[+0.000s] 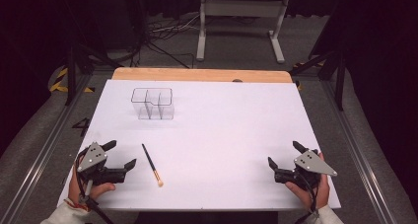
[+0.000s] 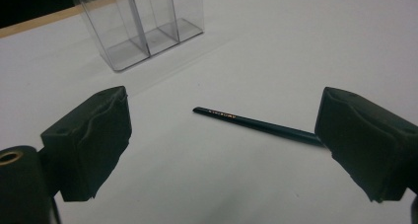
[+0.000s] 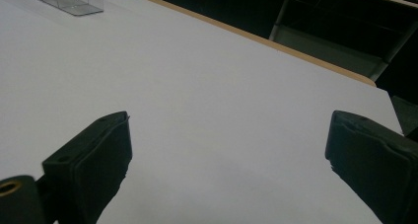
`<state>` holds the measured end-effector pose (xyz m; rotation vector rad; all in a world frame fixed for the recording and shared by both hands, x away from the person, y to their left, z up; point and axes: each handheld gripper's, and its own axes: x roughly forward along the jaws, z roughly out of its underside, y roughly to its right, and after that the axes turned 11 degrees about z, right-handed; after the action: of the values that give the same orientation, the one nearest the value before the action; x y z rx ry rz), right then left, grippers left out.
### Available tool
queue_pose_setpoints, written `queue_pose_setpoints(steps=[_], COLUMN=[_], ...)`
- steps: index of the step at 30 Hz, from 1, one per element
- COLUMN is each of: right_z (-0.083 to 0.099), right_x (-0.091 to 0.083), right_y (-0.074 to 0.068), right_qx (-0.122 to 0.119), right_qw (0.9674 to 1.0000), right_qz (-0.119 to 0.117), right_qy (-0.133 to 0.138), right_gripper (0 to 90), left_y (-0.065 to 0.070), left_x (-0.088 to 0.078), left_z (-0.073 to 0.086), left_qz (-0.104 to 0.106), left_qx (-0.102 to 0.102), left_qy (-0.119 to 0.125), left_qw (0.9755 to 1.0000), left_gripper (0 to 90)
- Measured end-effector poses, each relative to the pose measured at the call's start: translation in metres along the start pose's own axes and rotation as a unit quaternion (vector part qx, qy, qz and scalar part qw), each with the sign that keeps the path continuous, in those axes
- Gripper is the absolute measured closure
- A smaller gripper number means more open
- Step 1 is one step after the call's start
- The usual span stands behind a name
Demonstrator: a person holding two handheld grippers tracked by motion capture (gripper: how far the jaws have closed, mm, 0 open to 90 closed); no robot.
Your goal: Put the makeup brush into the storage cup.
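Left gripper (image 1: 120, 155) released | brush (image 1: 152, 164) just beside | right gripper (image 1: 282, 154) released | clear organizer (image 1: 153, 103) beyond, path unobstructed

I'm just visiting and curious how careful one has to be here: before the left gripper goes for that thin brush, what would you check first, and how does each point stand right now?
1. Left gripper jaws wide apart with nothing between them: ok.
2. Brush lies flat and alone on the white table, with free space all around it: ok.
3. Brush already lined up between the left jaws: not ok; in the left gripper view its far end passes behind one jaw.
4. Clear organizer stands upright, its compartments look empty: ok.
5. Right gripper open and well away from the brush: ok.
6. Whether the thin handle will slip in the pads: cannot tell.
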<state>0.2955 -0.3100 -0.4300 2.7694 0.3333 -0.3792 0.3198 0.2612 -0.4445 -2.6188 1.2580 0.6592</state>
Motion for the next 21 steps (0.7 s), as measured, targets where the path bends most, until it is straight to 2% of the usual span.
queue_pose_setpoints(steps=[7,12,16,17,18,19,21], right_z=[-0.0011,-0.0011,-0.0013,-0.0015,-0.0015,-0.0014,-0.0013], right_x=[0.0001,0.0029,0.0034,0.0034,0.0034,0.0044,0.0054], right_y=[0.0004,0.0010,0.0020,0.0017,0.0017,0.0006,-0.0004], right_qx=[-0.002,-0.001,0.006,0.001,0.001,0.001,-0.003], right_qw=[1.0000,1.0000,1.0000,1.0000,1.0000,1.0000,1.0000], right_qz=[0.003,-0.002,-0.002,-0.003,-0.003,-0.005,-0.008], right_qy=[0.000,0.000,-0.001,-0.001,-0.001,-0.002,-0.004], right_gripper=[4.8,5.1,5.1,5.1,5.1,5.2,5.2], left_y=[0.0000,0.0006,0.0033,0.0048,0.0048,0.0059,0.0068], left_x=[0.0010,0.0022,0.0050,0.0060,0.0060,0.0065,0.0079], left_z=[0.0017,0.0006,-0.0004,-0.0015,-0.0015,-0.0022,-0.0042], left_qz=[-0.005,-0.012,-0.023,-0.039,-0.039,-0.046,-0.041], left_qx=[-0.007,-0.025,-0.043,-0.051,-0.051,-0.057,-0.075], left_qy=[-0.017,-0.024,-0.049,-0.062,-0.062,-0.069,-0.075], left_qw=[0.9998,0.9993,0.9976,0.9960,0.9960,0.9949,0.9935], left_gripper=[8.1,9.8,11.5,11.9,12.5,12.5,12.6])
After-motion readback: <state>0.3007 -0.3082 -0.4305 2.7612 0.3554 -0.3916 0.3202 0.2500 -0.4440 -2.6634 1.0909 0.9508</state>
